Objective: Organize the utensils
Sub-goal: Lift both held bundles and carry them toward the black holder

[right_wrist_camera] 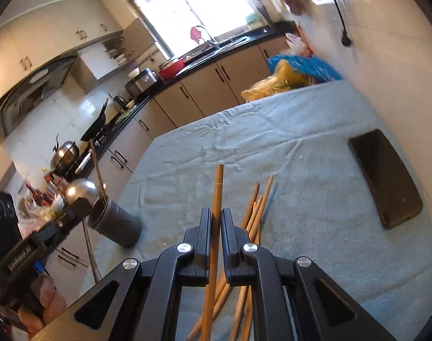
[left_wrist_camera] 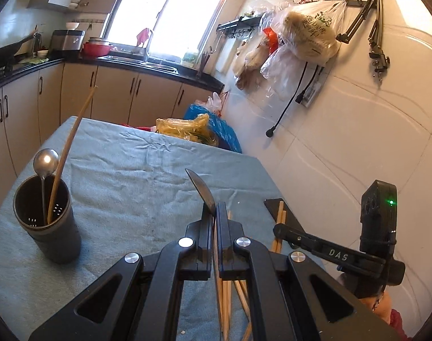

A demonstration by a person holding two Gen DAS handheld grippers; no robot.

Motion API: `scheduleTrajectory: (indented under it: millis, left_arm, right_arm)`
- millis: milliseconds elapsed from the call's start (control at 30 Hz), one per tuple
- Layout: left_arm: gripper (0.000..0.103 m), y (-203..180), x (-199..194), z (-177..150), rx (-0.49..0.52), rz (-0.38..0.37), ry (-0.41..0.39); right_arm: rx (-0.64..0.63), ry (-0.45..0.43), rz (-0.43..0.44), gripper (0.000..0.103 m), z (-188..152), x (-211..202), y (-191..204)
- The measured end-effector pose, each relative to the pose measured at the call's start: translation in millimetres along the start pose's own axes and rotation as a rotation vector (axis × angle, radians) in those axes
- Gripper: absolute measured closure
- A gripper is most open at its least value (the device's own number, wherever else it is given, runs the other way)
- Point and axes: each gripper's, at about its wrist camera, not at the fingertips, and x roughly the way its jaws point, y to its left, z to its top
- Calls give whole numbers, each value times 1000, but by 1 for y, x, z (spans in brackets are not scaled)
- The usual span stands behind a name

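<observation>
My left gripper [left_wrist_camera: 215,210] is shut on a metal spoon [left_wrist_camera: 202,190], whose bowl sticks up past the fingertips, seen edge-on. The same spoon [right_wrist_camera: 81,190] shows in the right wrist view, beside the dark grey holder [right_wrist_camera: 118,227]. That holder [left_wrist_camera: 47,221] stands on the cloth at the left with another spoon [left_wrist_camera: 45,160] and one long chopstick [left_wrist_camera: 69,142] in it. My right gripper [right_wrist_camera: 216,213] is shut on a single wooden chopstick [right_wrist_camera: 218,187], lifted above the loose chopsticks [right_wrist_camera: 255,210] on the cloth. Several loose chopsticks [left_wrist_camera: 226,298] lie under my left gripper.
A blue-grey cloth [left_wrist_camera: 136,170] covers the table. A black flat pad [right_wrist_camera: 386,182] lies near the right wall. Plastic bags [left_wrist_camera: 187,126] sit beyond the far table edge. Kitchen cabinets and a counter run behind, with a white tiled wall on the right.
</observation>
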Motion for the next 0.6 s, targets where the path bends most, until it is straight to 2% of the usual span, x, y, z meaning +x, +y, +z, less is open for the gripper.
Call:
scheduleTrajectory:
  millis: [133, 333, 600]
  left_arm:
    - [101, -1, -2, -5, 7, 6, 10]
    - [101, -4, -6, -17, 14, 14, 26]
    - [101, 0, -3, -26, 4, 14, 47]
  right_arm:
    - [22, 46, -3, 95, -5, 18, -8]
    - [159, 157, 0, 95, -12, 59, -46]
    - [230, 218, -16, 94, -20, 78, -71]
